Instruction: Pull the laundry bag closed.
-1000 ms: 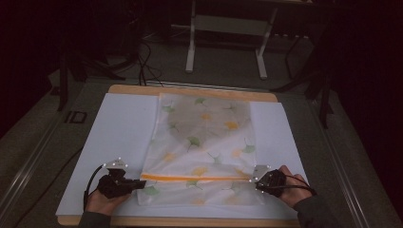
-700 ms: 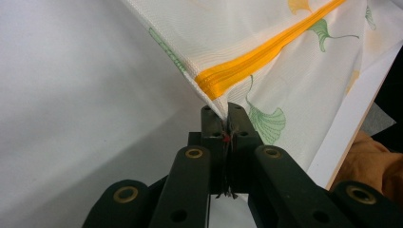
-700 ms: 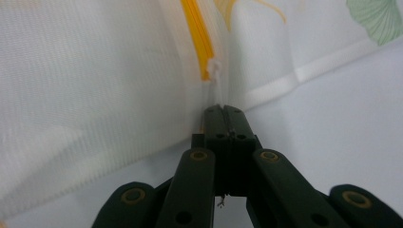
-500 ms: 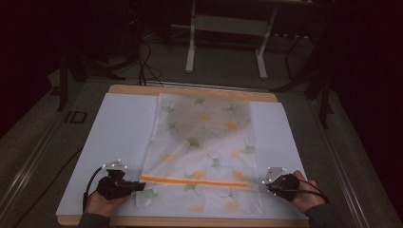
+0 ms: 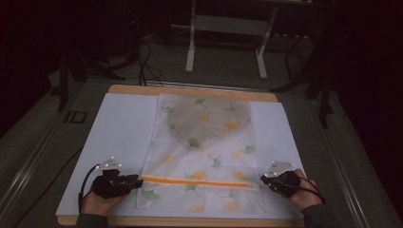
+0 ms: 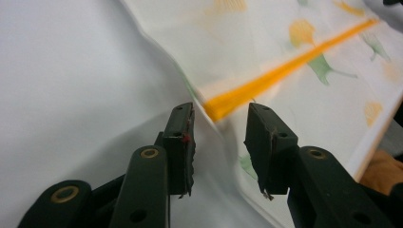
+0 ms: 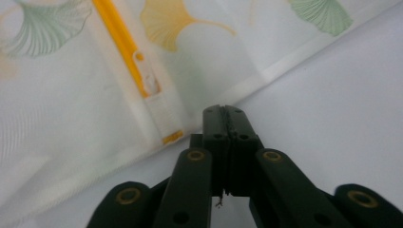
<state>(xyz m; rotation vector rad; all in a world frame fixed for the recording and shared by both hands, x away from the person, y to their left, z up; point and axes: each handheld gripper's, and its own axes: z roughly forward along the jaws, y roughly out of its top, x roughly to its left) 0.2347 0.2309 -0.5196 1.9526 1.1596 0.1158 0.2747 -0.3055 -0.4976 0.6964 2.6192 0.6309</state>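
Two grippers rest at the near edge of the table (image 5: 119, 118), one at each lower corner of the bag (image 5: 204, 147).

Bag: a white mesh laundry bag printed with green and yellow ginkgo leaves. It lies flat on the white table cover, centred, long axis running away from the person. An orange zipper (image 5: 195, 181) crosses it near the near end. A darker item shows through the mesh at the far end; what it is cannot be told.

Left gripper (image 5: 135, 180): jaws have just been opening. In the left gripper view the left gripper (image 6: 219, 137) stands with a clear gap between the pads. The bag's left edge and the zipper's end (image 6: 216, 107) lie just ahead of that gap. The pads do not press on the fabric.

Right gripper (image 5: 266, 179): jaws have just been opening slightly. In the right gripper view the right gripper (image 7: 226, 116) shows its pads still together, with nothing between them. The tips sit on the white cover just beside the bag's right edge, close to the zipper pull (image 7: 151, 83) and its white end tab.
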